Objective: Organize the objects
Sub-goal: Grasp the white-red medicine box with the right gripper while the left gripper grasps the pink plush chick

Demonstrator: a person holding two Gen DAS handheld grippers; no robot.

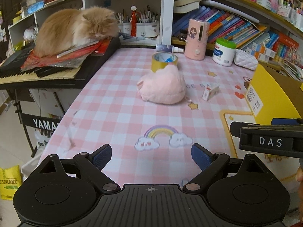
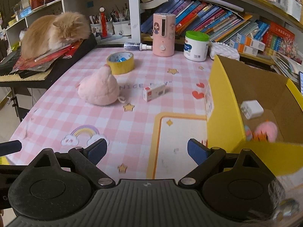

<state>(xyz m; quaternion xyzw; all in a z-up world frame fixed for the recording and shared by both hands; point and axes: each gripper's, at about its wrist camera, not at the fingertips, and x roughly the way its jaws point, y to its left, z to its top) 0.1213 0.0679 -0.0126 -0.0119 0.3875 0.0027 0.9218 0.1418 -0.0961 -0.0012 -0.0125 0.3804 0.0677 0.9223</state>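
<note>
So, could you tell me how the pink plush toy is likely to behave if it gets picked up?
The pink plush toy looks soft and slumped, so it would probably squash between pads and sag. It seems light for its size. Its fuzzy fabric likely grips rather than slips.

I count one plush [image 2: 99, 89], one tape roll [image 2: 121, 62], one small carton [image 2: 153, 92], one cat [image 2: 55, 32], one box [image 2: 225, 102].

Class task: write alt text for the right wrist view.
An open right hand-held gripper, holding nothing, hovers over a pink checked tablecloth with a pink plush toy, yellow tape roll and small white box; a yellow cardboard box stands right.
</note>
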